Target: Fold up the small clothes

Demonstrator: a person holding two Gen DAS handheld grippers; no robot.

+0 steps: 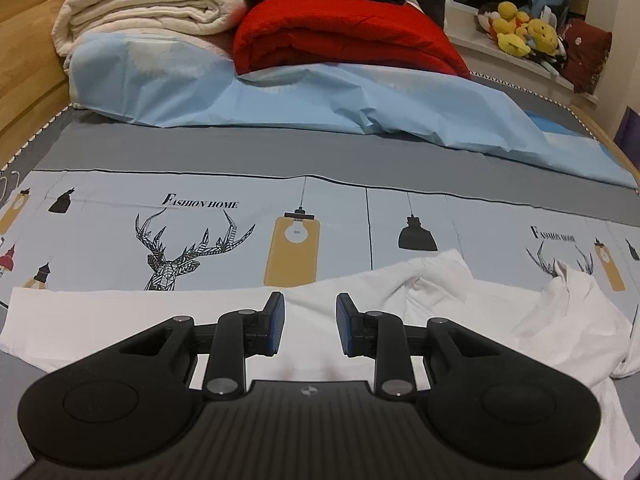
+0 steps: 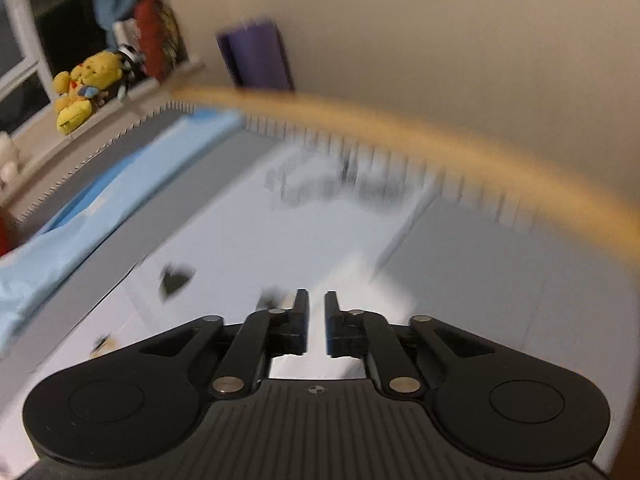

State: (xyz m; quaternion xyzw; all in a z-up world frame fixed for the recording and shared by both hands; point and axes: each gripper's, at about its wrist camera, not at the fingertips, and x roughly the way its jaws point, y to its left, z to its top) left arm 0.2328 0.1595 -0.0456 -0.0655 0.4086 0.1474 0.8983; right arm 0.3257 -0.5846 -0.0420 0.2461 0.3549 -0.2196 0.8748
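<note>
While over the white shirt [image 1: 360,320] spread on the bed [image 1: 240,152]: left tool [image 1: 310,324] parted, empty; right tool [image 2: 316,324] slightly parted, nothing gripped, view blurred.

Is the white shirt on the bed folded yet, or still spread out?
Not neatly folded. The white shirt lies rumpled across the bed sheet: its left part flat, its right side bunched in loose creases.

Right gripper [image 2: 316,300]: jaws slightly apart, nothing between them.
White garment [image 2: 360,280]: on bed [image 2: 480,280], blurred.
Plush toys [image 2: 84,88]: on ledge [image 2: 120,108] beyond the bed's far edge.
</note>
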